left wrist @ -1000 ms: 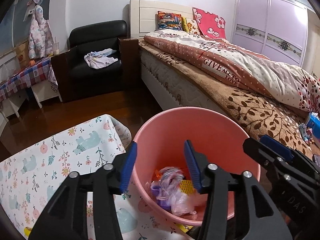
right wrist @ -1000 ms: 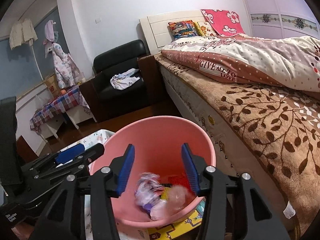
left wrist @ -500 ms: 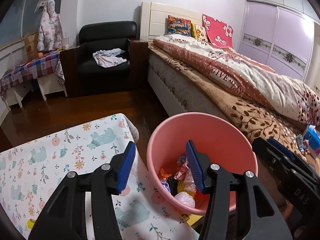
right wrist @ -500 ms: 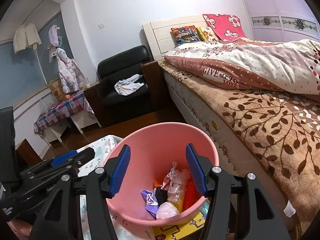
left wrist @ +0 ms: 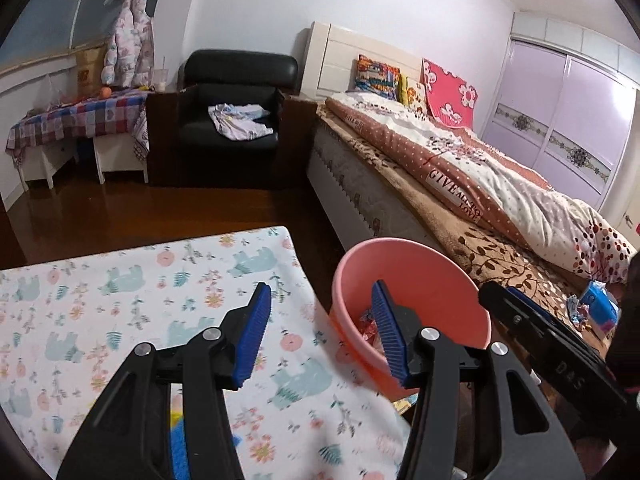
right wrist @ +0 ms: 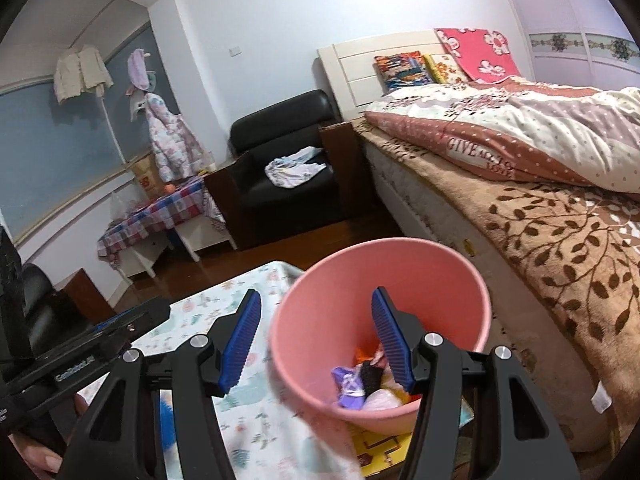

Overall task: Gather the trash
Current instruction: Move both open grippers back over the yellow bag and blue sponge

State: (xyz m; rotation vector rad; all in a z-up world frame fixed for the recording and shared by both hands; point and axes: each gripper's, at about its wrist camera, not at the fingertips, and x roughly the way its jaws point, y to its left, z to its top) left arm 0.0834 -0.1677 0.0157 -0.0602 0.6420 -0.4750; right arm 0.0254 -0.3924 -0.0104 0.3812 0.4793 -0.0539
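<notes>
Both tools up over the bench edge, pointing down-ish toward the bin.

L tool: jaws apart, nothing between the pads. Left pad sits over the bear-print cloth, right pad over the bin mouth. R tool's black body also visible at the right edge of this view.

R tool: jaws apart too, empty. Left pad over the cloth, right pad inside the outline of the bin opening (no contact w/ rim that I can see).

Bin: pink, upright, just beside the bench corner, between bench and bed. Trash is at the bottom of it: purple wrapper, something black, white and orange bits, all piled together. Yellow printed sheet lies under/next to the bin base.

Blue-and-yellow item on the cloth close under the L tool, mostly hidden by the tool body, can't ID it.

Blue pack and small wrappers on the bed blanket, far right of L view.

Bkgd: black armchair w/ clothes on the seat, checked-cloth side table, purple wardrobe.
</notes>
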